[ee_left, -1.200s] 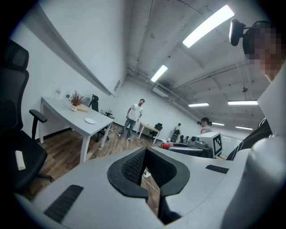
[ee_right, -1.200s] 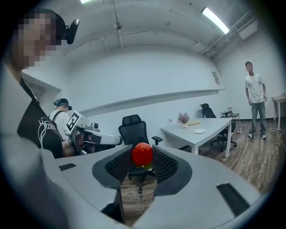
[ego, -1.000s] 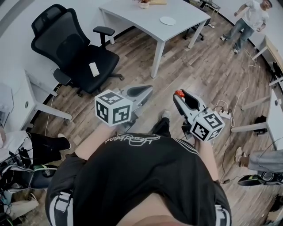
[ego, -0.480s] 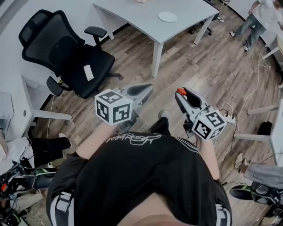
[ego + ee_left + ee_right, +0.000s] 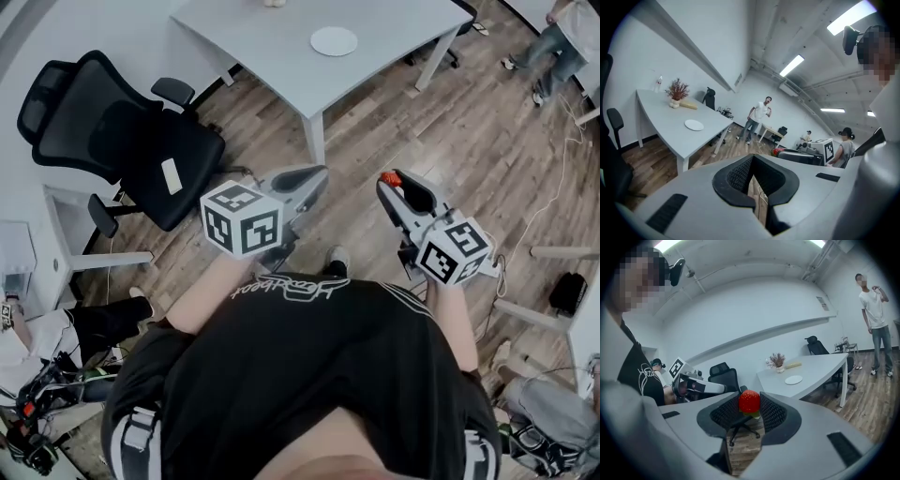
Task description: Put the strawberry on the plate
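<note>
A red strawberry (image 5: 749, 401) sits pinched between the dark pads of my right gripper (image 5: 750, 408), which is shut on it; the head view shows the strawberry (image 5: 391, 177) at the tip of that gripper (image 5: 393, 183), held above the wood floor. My left gripper (image 5: 312, 175) is beside it on the left, jaws together and holding nothing, and its tips meet in the left gripper view (image 5: 752, 160). The white plate (image 5: 334, 40) lies on the grey table (image 5: 253, 47) ahead, apart from both grippers. Both gripper views also show the plate (image 5: 793, 379) (image 5: 694, 124).
A black office chair (image 5: 122, 141) stands left of the table. A vase of dried flowers (image 5: 777, 363) is at the table's far end. A person (image 5: 874, 319) stands on the floor to the right. Cables and a power strip lie on the floor at lower right.
The table and plate have come closer in the head view, and the chair has slid left. Both grippers keep their pose, the strawberry still in the right one.
</note>
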Action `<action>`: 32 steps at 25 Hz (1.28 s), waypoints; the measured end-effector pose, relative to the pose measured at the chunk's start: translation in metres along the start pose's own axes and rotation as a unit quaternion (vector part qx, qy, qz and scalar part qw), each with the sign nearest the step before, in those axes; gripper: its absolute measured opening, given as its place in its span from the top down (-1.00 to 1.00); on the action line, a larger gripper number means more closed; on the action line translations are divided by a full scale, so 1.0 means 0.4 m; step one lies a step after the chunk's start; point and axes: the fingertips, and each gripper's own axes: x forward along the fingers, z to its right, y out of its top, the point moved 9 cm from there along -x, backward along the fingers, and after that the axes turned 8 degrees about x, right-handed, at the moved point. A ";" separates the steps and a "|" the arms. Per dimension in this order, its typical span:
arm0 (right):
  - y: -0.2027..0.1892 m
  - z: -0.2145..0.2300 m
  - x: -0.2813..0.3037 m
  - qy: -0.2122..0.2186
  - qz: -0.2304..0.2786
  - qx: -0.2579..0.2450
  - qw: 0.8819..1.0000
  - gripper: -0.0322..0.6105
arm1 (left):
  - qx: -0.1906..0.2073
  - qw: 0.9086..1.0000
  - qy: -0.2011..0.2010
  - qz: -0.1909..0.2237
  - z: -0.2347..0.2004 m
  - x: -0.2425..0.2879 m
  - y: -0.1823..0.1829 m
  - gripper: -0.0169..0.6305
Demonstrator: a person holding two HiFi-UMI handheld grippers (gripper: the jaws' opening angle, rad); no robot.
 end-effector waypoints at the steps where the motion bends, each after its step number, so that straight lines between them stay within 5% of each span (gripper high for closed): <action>1: 0.019 0.028 0.004 0.002 0.002 -0.001 1.000 0.49 | 0.003 1.000 0.001 0.000 -0.005 0.028 0.019 0.93; 17: 0.117 0.216 0.092 0.025 0.009 0.000 1.000 0.49 | 0.007 0.999 0.036 0.012 -0.112 0.156 0.113 0.93; 32: 0.243 0.390 0.357 0.000 0.003 -0.003 1.000 0.49 | -0.005 1.000 0.019 0.013 -0.425 0.305 0.248 0.93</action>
